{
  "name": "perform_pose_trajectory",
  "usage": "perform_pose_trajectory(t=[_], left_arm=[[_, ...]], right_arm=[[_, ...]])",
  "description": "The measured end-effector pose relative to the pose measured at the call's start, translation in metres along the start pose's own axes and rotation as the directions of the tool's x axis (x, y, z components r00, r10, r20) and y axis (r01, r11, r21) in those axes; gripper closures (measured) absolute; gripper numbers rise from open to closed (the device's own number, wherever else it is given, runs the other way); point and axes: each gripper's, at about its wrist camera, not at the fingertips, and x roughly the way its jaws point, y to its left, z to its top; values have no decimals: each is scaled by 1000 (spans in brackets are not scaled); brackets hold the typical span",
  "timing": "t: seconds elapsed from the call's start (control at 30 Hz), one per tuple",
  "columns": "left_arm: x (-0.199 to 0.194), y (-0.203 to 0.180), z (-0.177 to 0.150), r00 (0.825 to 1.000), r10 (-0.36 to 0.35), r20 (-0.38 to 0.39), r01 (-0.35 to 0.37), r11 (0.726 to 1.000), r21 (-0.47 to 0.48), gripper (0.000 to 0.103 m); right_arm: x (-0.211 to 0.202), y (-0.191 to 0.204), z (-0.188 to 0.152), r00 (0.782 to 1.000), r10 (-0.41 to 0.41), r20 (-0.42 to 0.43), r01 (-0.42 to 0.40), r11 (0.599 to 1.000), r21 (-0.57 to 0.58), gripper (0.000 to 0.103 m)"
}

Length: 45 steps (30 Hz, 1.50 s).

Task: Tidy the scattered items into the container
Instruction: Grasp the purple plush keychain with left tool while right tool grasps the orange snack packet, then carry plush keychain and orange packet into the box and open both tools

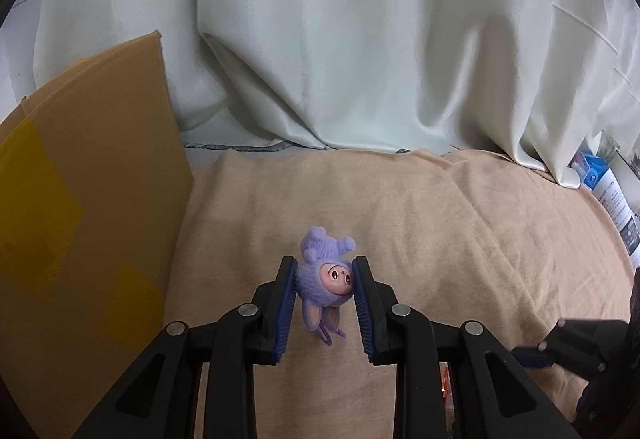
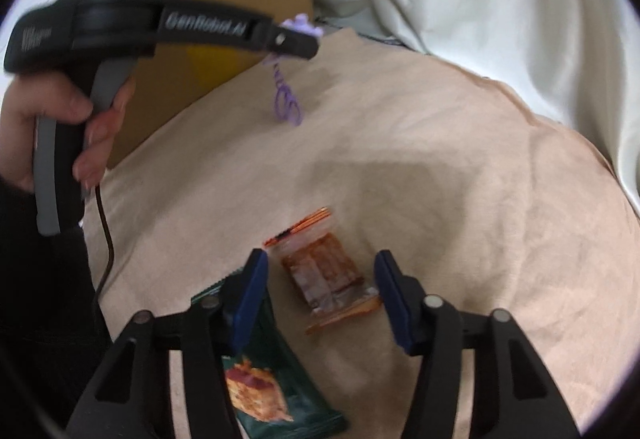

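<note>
Fingers (image 1: 362, 303) of my left gripper (image 1: 325, 275) pinch only the purple toy's (image 1: 325, 279) rounded head, so it may slip before the cardboard box (image 1: 92, 207), while my right gripper (image 2: 318, 271) hangs open, seemingly above the orange packet (image 2: 326, 271).

White lettering reading "GenRobot.AI" is showing along the black body of the left gripper (image 2: 298, 39) in the right wrist view; smaller print near its rear end is blurring past reading.

The left gripper (image 1: 325, 281) has its jaws closed on a purple toy (image 1: 324, 279); a hand (image 2: 60, 127) grips its handle. The right gripper (image 2: 320, 279) hangs with jaws apart, empty.
</note>
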Motion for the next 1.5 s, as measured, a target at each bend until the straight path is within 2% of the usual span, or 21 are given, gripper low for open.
perform_pose_trajectory(t=[0.1,0.17,0.3,0.37,0.47,0.53,0.63,0.73,0.83,1.2,1.4,1.5], left_arm=[[-3,4,1,1000,1,10,-1,1000,-12,74],[-4,5,1,1000,-4,17,4,1000,-14,74],[-12,7,3,999,2,40,-1,1000,-23,74],[-20,8,6,997,15,69,-12,999,-36,74],[-26,9,7,995,24,95,-20,999,-45,74],[-26,8,8,995,23,96,-18,999,-44,74],[-24,9,7,995,26,93,-22,999,-43,74],[-24,11,7,996,29,89,-25,999,-44,74],[-26,9,7,995,26,93,-22,999,-42,74],[-41,9,11,993,1,114,4,999,-36,74],[-80,10,33,985,-10,175,18,999,-45,74],[-105,14,46,978,-3,209,13,999,-45,74]], right_arm=[[1,1,3,1000,-15,-2,15,1000,4,65],[-4,-2,6,1000,-14,23,14,1000,25,66],[-26,-11,16,989,-83,123,69,992,109,66],[-39,-17,23,971,-162,174,136,980,148,66],[-53,-22,30,919,-334,209,289,932,217,66],[-56,-27,31,909,-354,221,296,920,258,66],[-52,-42,34,899,-396,188,321,887,332,66],[-51,-52,31,897,-412,159,329,864,382,66],[-58,-50,28,896,-412,165,321,859,400,66],[-71,-37,30,893,-401,203,294,863,411,66],[-98,-27,58,877,-399,268,273,872,406,66],[-122,-14,81,860,-391,328,252,884,394,66]])
